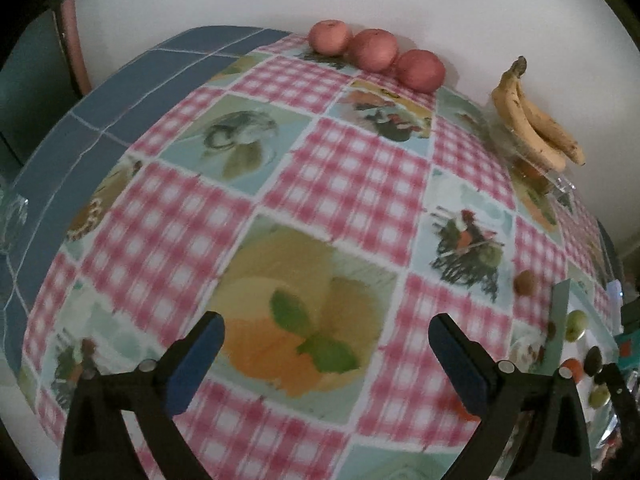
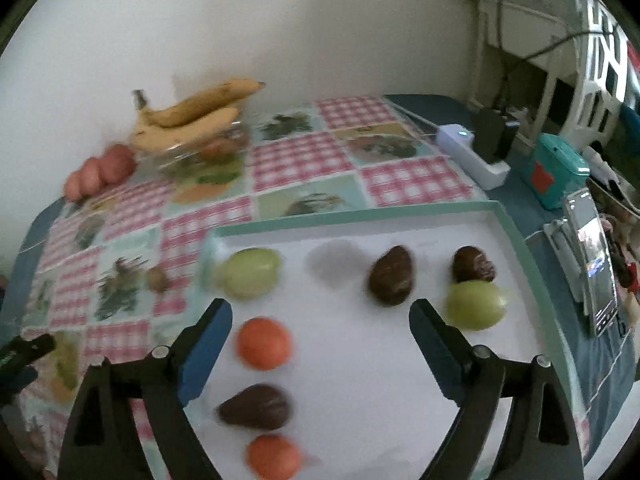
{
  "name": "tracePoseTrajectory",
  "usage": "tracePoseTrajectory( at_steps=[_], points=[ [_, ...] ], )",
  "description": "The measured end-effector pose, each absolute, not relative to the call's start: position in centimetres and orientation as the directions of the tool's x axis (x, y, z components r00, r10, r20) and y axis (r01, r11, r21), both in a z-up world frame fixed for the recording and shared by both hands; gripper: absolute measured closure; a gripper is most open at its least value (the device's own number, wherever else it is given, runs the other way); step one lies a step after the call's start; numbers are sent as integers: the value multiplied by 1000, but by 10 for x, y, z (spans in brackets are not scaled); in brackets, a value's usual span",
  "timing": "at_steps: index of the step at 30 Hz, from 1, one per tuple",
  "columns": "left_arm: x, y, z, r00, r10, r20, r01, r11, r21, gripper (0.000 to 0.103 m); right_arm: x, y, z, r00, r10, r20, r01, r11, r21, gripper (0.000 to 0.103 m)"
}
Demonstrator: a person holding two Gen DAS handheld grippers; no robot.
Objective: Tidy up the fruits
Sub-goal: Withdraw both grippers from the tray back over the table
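My left gripper [image 1: 326,320] is open above the patterned tablecloth [image 1: 340,184], with nothing between its blue pads. Three red apples [image 1: 376,50] line the wall, and bananas [image 1: 532,124] lie on a clear dish. A small brown kiwi [image 1: 525,283] sits on the cloth beside the tray. My right gripper [image 2: 320,306] is open over the white tray [image 2: 360,214], holding nothing. On the tray lie two green fruits [image 2: 250,272] [image 2: 476,304], three dark avocados [image 2: 391,276] and two oranges [image 2: 264,343]. The kiwi [image 2: 158,278] lies left of the tray.
A white power strip [image 2: 468,152], a teal box [image 2: 556,170] and a propped phone [image 2: 596,264] stand right of the tray. Blue tiled tabletop [image 1: 120,92] shows beyond the cloth's left edge. A white wall runs close behind the apples and bananas.
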State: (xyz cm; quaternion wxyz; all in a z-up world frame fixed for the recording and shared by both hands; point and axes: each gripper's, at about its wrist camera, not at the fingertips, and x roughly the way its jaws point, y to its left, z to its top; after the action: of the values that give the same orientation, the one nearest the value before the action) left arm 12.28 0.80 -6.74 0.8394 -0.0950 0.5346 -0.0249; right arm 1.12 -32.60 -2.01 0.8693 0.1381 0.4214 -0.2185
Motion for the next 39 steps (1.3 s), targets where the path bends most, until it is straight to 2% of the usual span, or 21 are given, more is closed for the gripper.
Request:
tracePoseTrajectory(
  at_steps=[3, 5, 14, 18, 22, 39],
  points=[
    [116, 19, -69, 424, -144, -894, -73, 979, -192, 0, 8, -303, -18, 558, -247, -792, 473, 879, 59, 12],
    [112, 24, -68, 431, -138, -892, -77, 979, -188, 0, 7, -289, -19, 556, -237, -796, 458, 887, 55, 4],
    [107, 26, -63, 470, -156, -869, -39, 980, -197, 0, 3, -264, -8, 575, -270, -772, 481, 875, 53, 4],
    [108, 21, -65, 463, -177, -869, -16, 978, -208, 0, 5, -261, -15, 583, -200, -788, 443, 891, 101, 4],
    [110, 10, -67, 430, -197, -881, 30, 979, -204, 0, 3, -264, -13, 546, -285, -788, 478, 878, 13, 4],
    [89, -43, -60, 385, -260, -886, 200, 960, -195, 1, -6, -294, -23, 475, -302, -826, 547, 837, 9, 4]
  ],
)
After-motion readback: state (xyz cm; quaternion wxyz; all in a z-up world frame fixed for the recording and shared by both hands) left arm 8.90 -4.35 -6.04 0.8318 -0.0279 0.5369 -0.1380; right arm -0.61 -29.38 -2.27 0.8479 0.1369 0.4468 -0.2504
